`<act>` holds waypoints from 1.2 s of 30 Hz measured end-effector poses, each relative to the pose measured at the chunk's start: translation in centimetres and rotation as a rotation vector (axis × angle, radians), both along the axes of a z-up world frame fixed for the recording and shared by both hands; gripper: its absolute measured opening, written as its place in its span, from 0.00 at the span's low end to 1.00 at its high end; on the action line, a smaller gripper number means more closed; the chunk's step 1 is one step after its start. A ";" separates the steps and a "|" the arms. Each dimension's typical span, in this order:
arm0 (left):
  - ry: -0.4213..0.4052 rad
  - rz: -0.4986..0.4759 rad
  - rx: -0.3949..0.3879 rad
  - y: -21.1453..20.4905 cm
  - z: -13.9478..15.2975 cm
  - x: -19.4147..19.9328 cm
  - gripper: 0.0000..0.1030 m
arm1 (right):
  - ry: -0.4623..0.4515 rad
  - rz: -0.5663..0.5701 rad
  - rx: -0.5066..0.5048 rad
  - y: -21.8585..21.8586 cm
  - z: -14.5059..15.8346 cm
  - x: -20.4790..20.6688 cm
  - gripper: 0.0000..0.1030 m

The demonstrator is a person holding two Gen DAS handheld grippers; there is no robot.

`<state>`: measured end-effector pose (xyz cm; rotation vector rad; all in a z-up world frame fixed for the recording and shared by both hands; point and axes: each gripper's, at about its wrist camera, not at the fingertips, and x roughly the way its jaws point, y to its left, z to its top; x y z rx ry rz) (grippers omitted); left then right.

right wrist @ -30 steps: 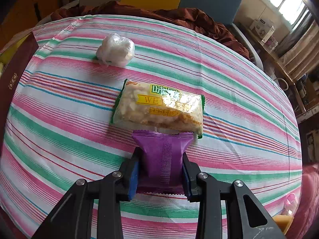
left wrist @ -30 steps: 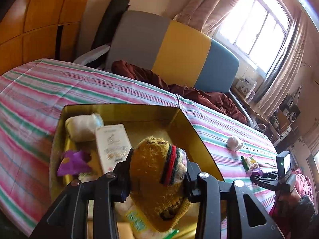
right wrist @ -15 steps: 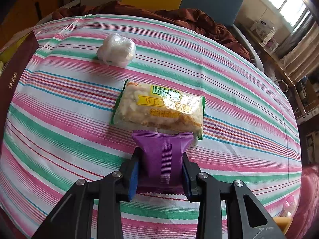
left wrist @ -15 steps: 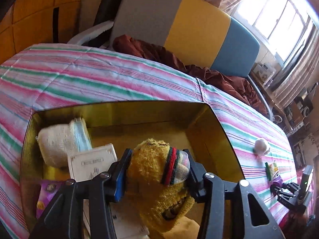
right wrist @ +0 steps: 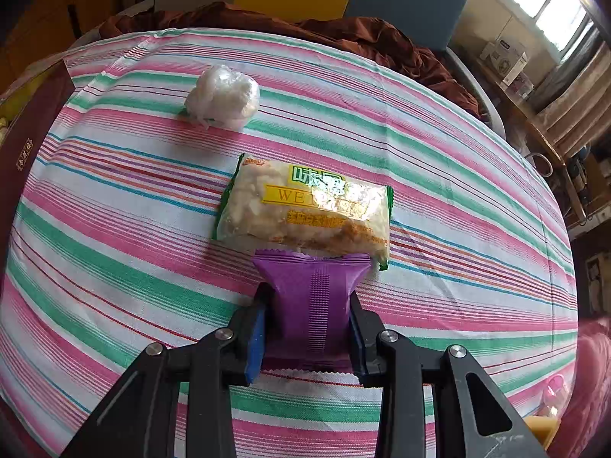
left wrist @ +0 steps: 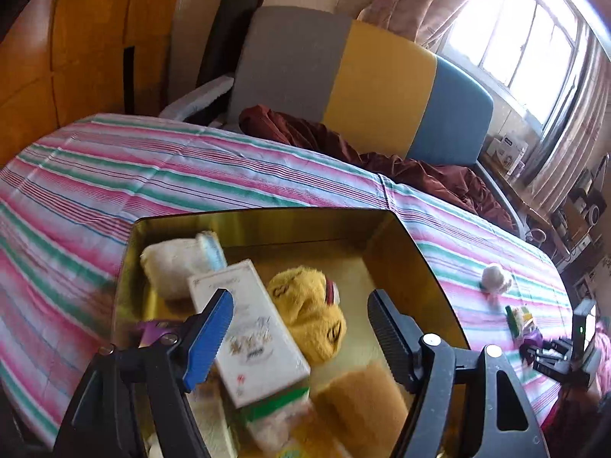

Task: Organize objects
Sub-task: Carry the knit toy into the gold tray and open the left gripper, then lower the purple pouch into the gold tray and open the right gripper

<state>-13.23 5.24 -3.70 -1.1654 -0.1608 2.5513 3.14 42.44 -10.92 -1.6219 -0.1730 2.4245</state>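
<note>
With the left tongs [left wrist: 299, 328] spread wide, just opened, the yellow knitted toy [left wrist: 309, 318] lies released inside the gold box [left wrist: 404, 263]; the purple packet [right wrist: 311, 305], clenched by the right tongs [right wrist: 307, 337] beside the box, is best carried over its rim before release.

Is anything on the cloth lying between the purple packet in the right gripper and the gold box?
Nothing visible does: the purple packet is clamped in the right gripper, and bare striped cloth lies before the gold box.
</note>
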 end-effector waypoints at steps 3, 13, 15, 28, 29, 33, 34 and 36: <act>0.011 -0.002 0.002 -1.0 -0.1 2.6 0.71 | -0.002 0.005 0.022 -0.4 0.0 0.0 0.34; -0.008 0.003 0.018 -3.9 -0.6 7.1 0.62 | 0.004 -0.003 -0.106 -2.6 1.5 0.3 0.33; 0.003 0.005 0.027 -4.2 -0.4 7.5 0.62 | 0.039 0.025 -0.152 -4.5 2.5 0.3 0.33; 0.005 -0.005 0.055 -4.9 -0.7 8.7 0.62 | 0.215 0.399 -0.316 -23.0 9.0 -1.1 0.33; 0.005 -0.005 0.056 -4.9 -0.8 8.7 0.62 | 0.207 0.420 -0.317 -24.1 8.7 -1.2 0.33; 0.010 0.000 0.054 -5.1 -0.7 8.8 0.62 | 0.154 0.478 -0.316 -27.6 6.8 -1.6 0.33; 0.013 0.000 0.054 -5.1 -0.7 8.8 0.62 | 0.138 0.491 -0.313 -28.2 6.3 -1.6 0.33; 0.019 -0.002 0.045 -5.0 -0.7 8.8 0.62 | 0.100 0.510 -0.301 -29.3 5.2 -1.7 0.35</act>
